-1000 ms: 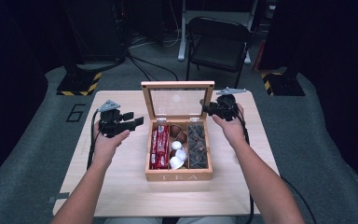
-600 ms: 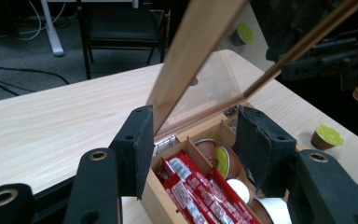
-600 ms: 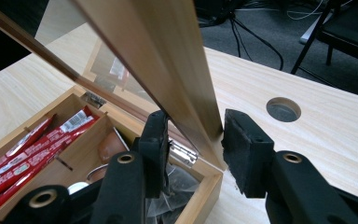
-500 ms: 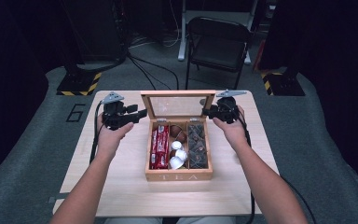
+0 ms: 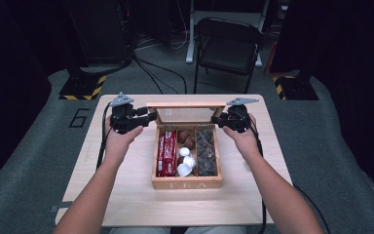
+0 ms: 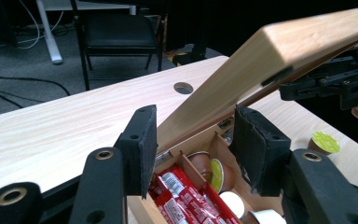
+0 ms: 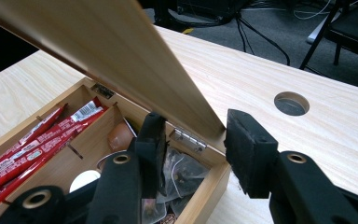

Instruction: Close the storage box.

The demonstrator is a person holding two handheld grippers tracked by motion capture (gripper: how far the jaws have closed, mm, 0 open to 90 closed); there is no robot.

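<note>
A wooden tea box [image 5: 187,183] is sitting in the middle of the light wooden surface [image 5: 126,195]. Its lid [image 5: 185,113] is standing part way open, leaning over the back of the box.

The left gripper [image 5: 148,118] is reaching to the left end of the lid. In the left gripper view its jaws are standing wide apart, one on each side of the lid's edge [image 6: 242,79], and they are not squeezing it. The right gripper [image 5: 219,120] is at the right end of the lid. In the right gripper view its jaws are also standing apart, with the lid's corner [image 7: 168,93] sitting between them, and I cannot tell if they are touching the wood.

Inside the box, red packets [image 5: 167,152] are lying in the left part. Brown and white pods [image 5: 185,155] are filling the middle part. Dark tea bags [image 5: 206,152] are lying in the right part.

A pod with a green top [image 6: 324,142] is sitting on the surface beside the box. A black chair [image 5: 231,46] is standing on the floor behind the surface.
</note>
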